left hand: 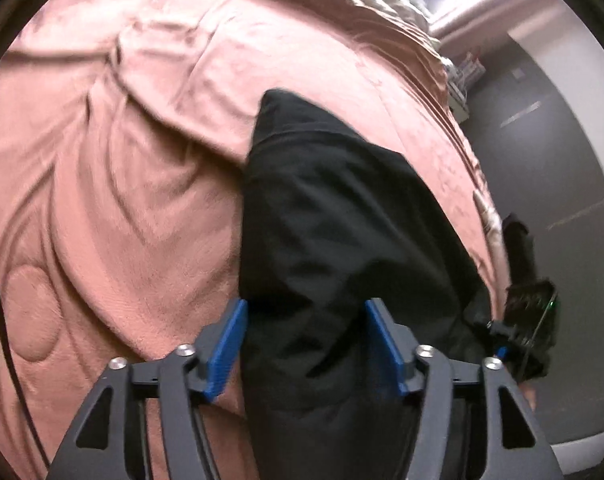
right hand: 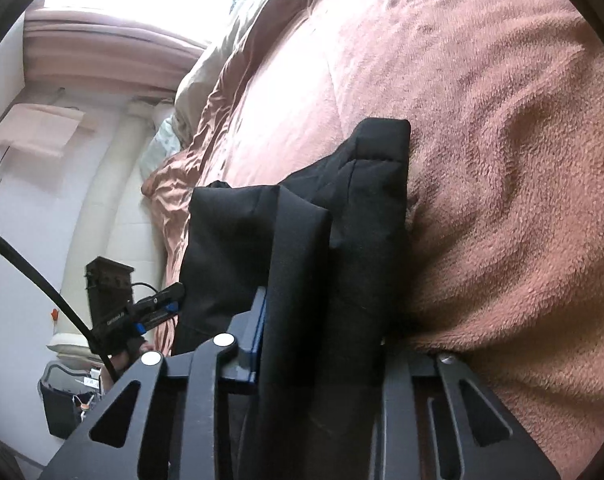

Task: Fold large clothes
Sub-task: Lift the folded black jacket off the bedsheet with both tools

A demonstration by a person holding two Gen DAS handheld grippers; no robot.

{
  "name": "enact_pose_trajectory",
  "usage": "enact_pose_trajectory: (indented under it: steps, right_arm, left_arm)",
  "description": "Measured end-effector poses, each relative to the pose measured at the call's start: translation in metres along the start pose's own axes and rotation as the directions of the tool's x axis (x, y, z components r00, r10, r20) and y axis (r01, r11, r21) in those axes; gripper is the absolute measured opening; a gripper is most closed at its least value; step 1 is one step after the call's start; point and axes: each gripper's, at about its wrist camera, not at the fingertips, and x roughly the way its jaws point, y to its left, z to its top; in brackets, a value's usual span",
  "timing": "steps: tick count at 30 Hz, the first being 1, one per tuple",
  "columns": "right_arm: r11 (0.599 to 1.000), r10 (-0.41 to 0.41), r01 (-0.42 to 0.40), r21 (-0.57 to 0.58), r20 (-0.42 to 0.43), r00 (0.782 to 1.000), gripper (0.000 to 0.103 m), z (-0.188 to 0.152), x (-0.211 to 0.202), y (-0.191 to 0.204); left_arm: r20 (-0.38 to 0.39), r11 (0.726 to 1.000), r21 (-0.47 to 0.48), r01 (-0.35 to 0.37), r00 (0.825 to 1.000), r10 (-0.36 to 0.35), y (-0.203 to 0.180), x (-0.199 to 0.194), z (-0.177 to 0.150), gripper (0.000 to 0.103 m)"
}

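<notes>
A rumpled pink blanket (left hand: 122, 184) covers what looks like a bed.

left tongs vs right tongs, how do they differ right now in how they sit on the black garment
The left tongs stand wide, their blue pads clear on both sides of the black garment; the right tongs are pinched shut on a thick fold of it. Both blue pads of the left tongs show; on the right tongs only one shows, the other hidden by cloth. Both work the same garment on the pink blanket.
</notes>
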Motion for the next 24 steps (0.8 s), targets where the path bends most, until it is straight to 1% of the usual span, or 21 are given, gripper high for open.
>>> enact_pose_trajectory:
  steps: [2, 4, 6, 7, 9, 10, 12, 13, 15, 20, 21, 24]
  right_arm:
    - [1.0, 0.002, -0.002, -0.002, 0.004, 1.0, 0.022, -0.002, 0.0, 0.0]
    - [1.0, 0.003, -0.003, 0.007, 0.003, 1.0, 0.022, -0.004, -0.002, -0.001]
    - [1.0, 0.002, -0.002, 0.01, 0.002, 1.0, 0.021, -0.004, -0.003, 0.001]
    - [1.0, 0.007, -0.007, 0.007, 0.005, 1.0, 0.018, -0.004, -0.004, 0.003]
    - [0.999, 0.034, -0.034, -0.002, 0.014, 0.999, 0.014, -0.003, -0.008, 0.012]
    - [0.999, 0.04, -0.04, -0.01, 0.017, 0.999, 0.014, -0.004, -0.011, 0.016]
    - [0.999, 0.032, -0.031, -0.036, 0.023, 0.999, 0.013, -0.005, -0.013, 0.025]
    - [0.998, 0.026, -0.024, -0.051, 0.027, 0.999, 0.012, -0.007, -0.014, 0.032]
    - [0.997, 0.019, -0.017, -0.075, 0.036, 0.999, 0.012, -0.01, -0.017, 0.045]
    - [0.99, 0.018, -0.009, -0.138, 0.064, 0.998, 0.011, -0.022, -0.031, 0.079]
    - [0.989, 0.022, -0.011, -0.15, 0.069, 0.997, 0.011, -0.024, -0.035, 0.084]
    - [0.983, 0.031, -0.013, -0.184, 0.095, 0.995, 0.011, -0.034, -0.051, 0.104]
  left_arm:
    - [-0.014, 0.999, -0.04, 0.029, 0.999, -0.029, 0.01, 0.006, 0.001, 0.07]
    - [-0.021, 0.997, -0.062, 0.04, 0.999, -0.042, 0.015, 0.012, -0.001, 0.07]
    - [-0.018, 0.997, -0.052, 0.053, 0.998, -0.054, 0.009, 0.015, -0.003, 0.069]
    - [-0.016, 0.999, -0.037, 0.034, 0.999, -0.035, 0.004, 0.015, -0.003, 0.069]
    - [-0.005, 1.0, 0.01, -0.012, 1.0, 0.012, -0.008, 0.012, -0.004, 0.06]
    - [-0.002, 1.0, 0.016, -0.015, 1.0, 0.015, -0.009, 0.009, -0.004, 0.058]
    - [0.007, 1.0, 0.024, -0.007, 1.0, 0.007, -0.014, -0.001, -0.005, 0.046]
    - [0.012, 0.999, 0.034, -0.008, 1.0, 0.008, -0.016, -0.005, -0.006, 0.044]
    - [0.033, 0.997, 0.076, -0.026, 0.999, 0.024, -0.029, -0.019, -0.009, 0.036]
    - [0.096, 0.985, 0.159, -0.065, 0.994, 0.05, -0.056, -0.051, -0.02, 0.029]
    - [0.114, 0.983, 0.174, -0.067, 0.992, 0.047, -0.062, -0.058, -0.023, 0.026]
    - [0.162, 0.98, 0.19, -0.053, 0.987, 0.022, -0.071, -0.08, -0.033, 0.023]
